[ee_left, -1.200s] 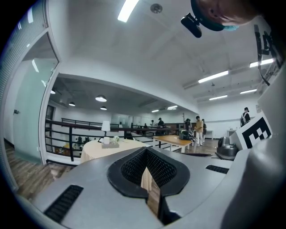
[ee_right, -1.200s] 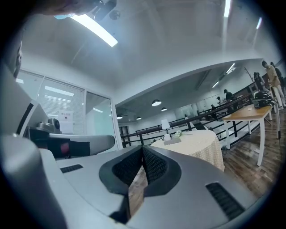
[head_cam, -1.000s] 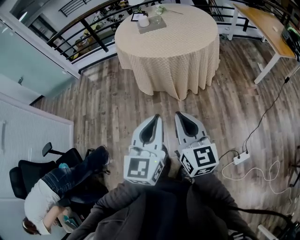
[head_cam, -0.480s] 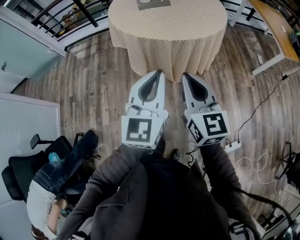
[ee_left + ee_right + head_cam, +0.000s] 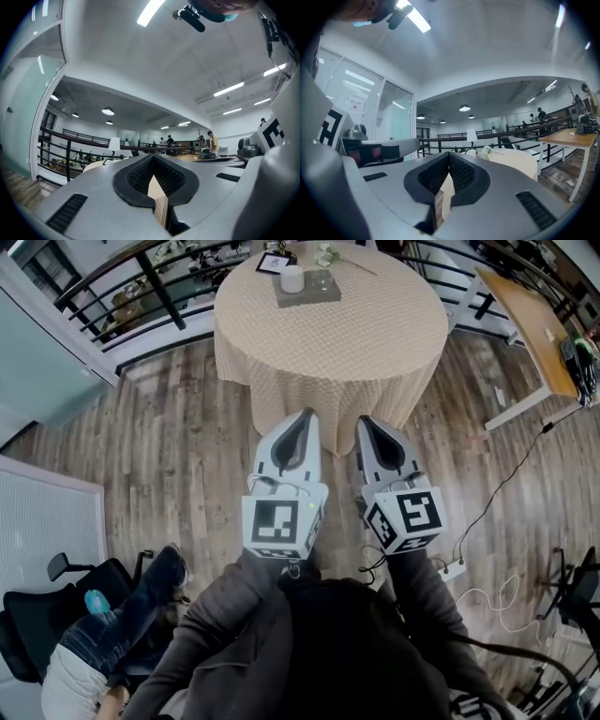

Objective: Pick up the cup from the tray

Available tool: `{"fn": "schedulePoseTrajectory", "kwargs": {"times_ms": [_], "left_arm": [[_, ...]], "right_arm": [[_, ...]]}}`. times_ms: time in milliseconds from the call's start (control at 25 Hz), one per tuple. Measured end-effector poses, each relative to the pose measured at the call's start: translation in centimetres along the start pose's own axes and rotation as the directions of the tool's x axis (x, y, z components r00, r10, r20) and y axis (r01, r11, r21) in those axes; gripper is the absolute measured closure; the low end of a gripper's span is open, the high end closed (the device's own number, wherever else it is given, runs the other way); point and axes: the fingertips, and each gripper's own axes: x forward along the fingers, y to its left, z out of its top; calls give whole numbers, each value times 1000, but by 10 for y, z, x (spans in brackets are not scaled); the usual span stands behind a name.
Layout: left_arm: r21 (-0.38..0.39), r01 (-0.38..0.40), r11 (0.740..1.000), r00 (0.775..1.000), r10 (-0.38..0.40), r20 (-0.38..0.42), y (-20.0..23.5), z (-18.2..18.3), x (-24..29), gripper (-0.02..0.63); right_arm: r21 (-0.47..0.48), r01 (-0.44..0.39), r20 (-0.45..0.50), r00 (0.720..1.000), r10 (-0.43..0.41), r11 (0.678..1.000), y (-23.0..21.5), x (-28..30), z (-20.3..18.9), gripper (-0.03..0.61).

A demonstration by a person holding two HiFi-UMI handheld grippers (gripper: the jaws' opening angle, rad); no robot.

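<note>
Both sets of jaws are clamped tight with nothing in them. The left gripper (image 5: 305, 416) and right gripper (image 5: 367, 422) sit side by side, pointing level at the round table (image 5: 356, 343). They're over the wood floor (image 5: 187, 465), just short of the table's near edge. The cup (image 5: 292, 278) sits on the left end of the tray (image 5: 314, 296), way over by the table's far edge, with the railing (image 5: 161, 292) behind it. There's open floor left of the table, and a gap between it and the desk (image 5: 530, 324) on the right. A power strip (image 5: 453, 569) with cables lies on the floor at right, and a seated person (image 5: 103, 643) is at lower left.
</note>
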Motion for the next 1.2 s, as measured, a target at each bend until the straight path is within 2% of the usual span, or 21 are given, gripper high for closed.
{"fn": "schedulePoseTrajectory", "kwargs": {"times_ms": [360,640,840,1200], "left_arm": [[-32,32,999,999,-32,-1,20,-1,22,609],[-17,39,999,999,-40,-37,26,-15,56,609],[2,37,999,997,-37,-68,26,-24,106,609],[29,-14,999,994,17,-110,24,-28,209,609]], "right_arm": [[-21,21,3,1000,-21,1000,-2,32,15,571],[1,35,0,999,-35,999,-25,57,5,571],[24,31,-1,1000,-31,999,-67,89,5,571],[61,7,-13,1000,-7,998,-156,142,3,571]]}}
